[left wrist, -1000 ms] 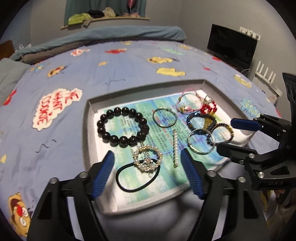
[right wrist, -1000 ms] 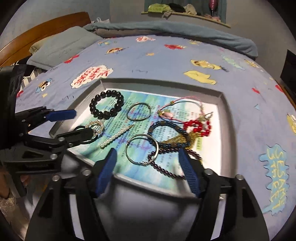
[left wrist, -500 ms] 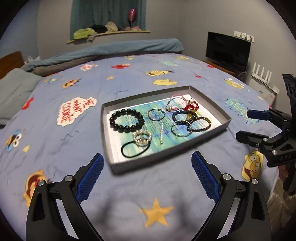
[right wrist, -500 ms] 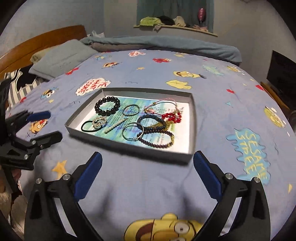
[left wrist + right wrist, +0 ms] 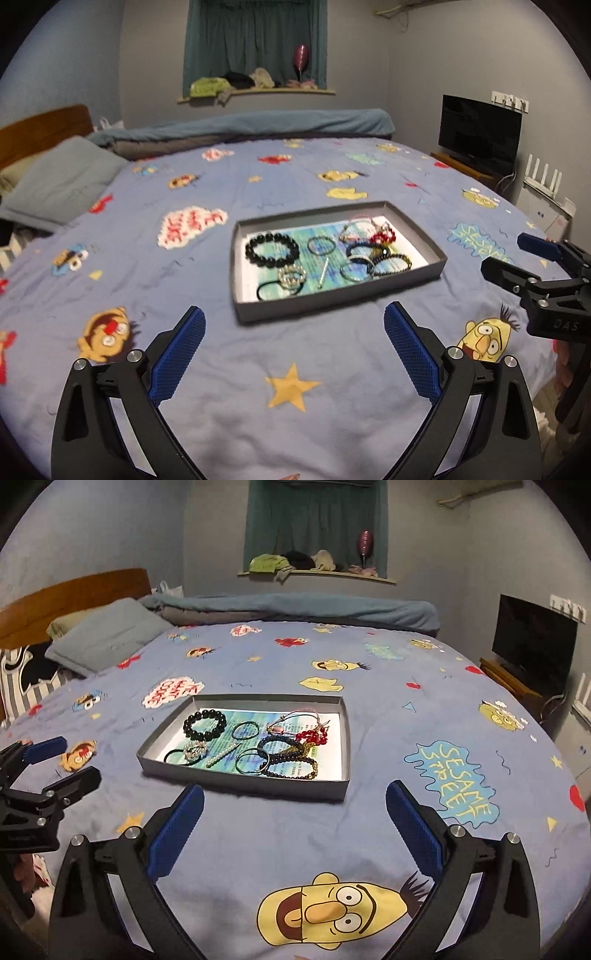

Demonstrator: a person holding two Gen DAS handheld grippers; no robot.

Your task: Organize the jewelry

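Both hand-held grippers, left (image 5: 293, 328) and right (image 5: 294, 806), gape empty; only the right view shows the bedsheet's lettering (image 5: 456, 781) clearly.

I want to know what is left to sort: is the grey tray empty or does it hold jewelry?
It holds jewelry: the grey tray contains a black bead bracelet, metal rings and other bracelets.
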